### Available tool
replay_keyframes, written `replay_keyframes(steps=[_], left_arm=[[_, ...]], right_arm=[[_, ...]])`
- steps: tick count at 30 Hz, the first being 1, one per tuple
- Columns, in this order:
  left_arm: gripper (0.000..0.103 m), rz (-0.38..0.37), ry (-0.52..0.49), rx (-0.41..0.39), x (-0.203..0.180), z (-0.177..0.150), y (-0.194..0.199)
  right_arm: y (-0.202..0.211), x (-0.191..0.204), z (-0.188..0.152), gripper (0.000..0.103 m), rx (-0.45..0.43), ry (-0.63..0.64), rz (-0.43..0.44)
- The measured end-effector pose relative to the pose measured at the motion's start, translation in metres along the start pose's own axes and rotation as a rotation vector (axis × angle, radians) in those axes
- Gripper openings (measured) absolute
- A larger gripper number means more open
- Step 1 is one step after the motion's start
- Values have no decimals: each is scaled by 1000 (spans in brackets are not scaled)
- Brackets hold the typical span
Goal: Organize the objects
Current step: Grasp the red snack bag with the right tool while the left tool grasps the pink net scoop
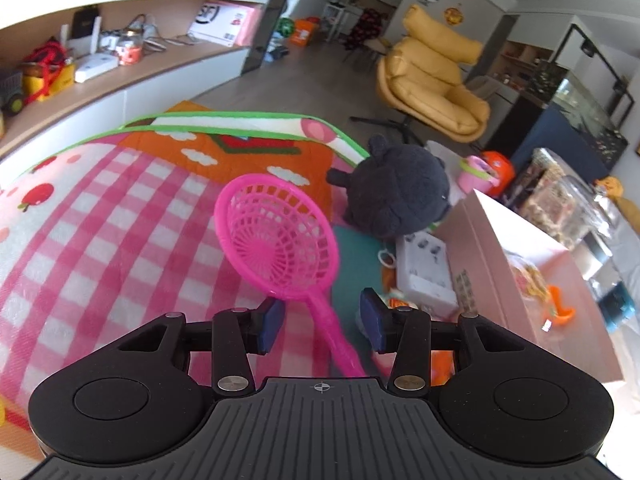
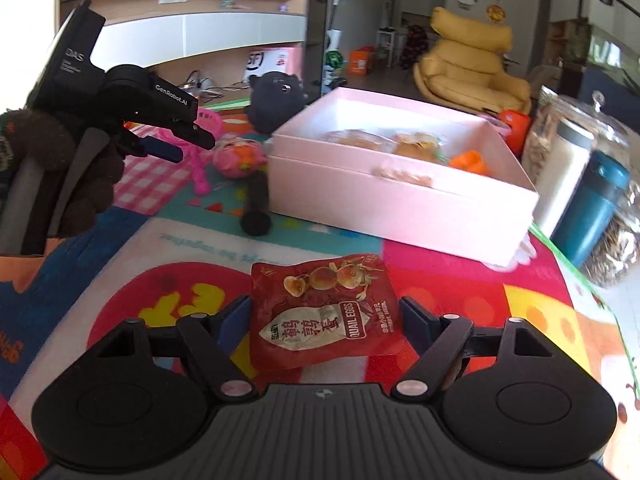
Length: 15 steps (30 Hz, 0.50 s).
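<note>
Right claw (image 2: 324,316): jaws spread wide, one either side of a red quail-egg packet (image 2: 320,320). Each pad sits just beside a packet edge; whether they press on it cannot be told. The packet lies flat on the bright play mat (image 2: 440,292), near side of the pink box (image 2: 400,196).

Left claw (image 1: 322,324): jaws partly spread. The handle of a pink toy strainer (image 1: 276,240) runs between the pads and visibly touches neither. Its mesh bowl stands ahead of the claw, over the checked part of the mat. Whether the strainer is being carried cannot be told. A hand in a brown fuzzy sleeve (image 2: 80,168) holds this claw.

Pink box: open, contains wrapped snacks and an orange piece (image 2: 468,160).

Dark plush toy (image 1: 396,196): on the mat, beside the box's far corner.

Teal bottle (image 2: 592,208): upright, right of the box.

Yellow armchair (image 1: 432,80): background.
</note>
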State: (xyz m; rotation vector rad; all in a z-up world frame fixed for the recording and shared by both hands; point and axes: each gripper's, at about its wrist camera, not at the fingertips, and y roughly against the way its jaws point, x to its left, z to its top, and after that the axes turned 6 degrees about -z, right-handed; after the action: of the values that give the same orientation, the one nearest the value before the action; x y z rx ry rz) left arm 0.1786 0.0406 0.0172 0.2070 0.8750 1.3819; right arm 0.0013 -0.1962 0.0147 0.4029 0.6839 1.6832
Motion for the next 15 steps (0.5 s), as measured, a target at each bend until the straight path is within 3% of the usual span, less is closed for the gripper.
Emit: replay_keyframes(steps=[3,7,12,15], left_arm=[[44,45,-44,-3,-6,0,-5],[19,87,-123,4,-4,-2,-4],[16,44,-172,30,4,-14,16],[16,9,-210,56,5,-34,40]], right_arm=[[-1,0,0,80,-5,8,6],[-3,-2,0,83,0,2,27],[-7,-9,2,97,24,-54,50],[-8,-9,2,97,28,-64,40]])
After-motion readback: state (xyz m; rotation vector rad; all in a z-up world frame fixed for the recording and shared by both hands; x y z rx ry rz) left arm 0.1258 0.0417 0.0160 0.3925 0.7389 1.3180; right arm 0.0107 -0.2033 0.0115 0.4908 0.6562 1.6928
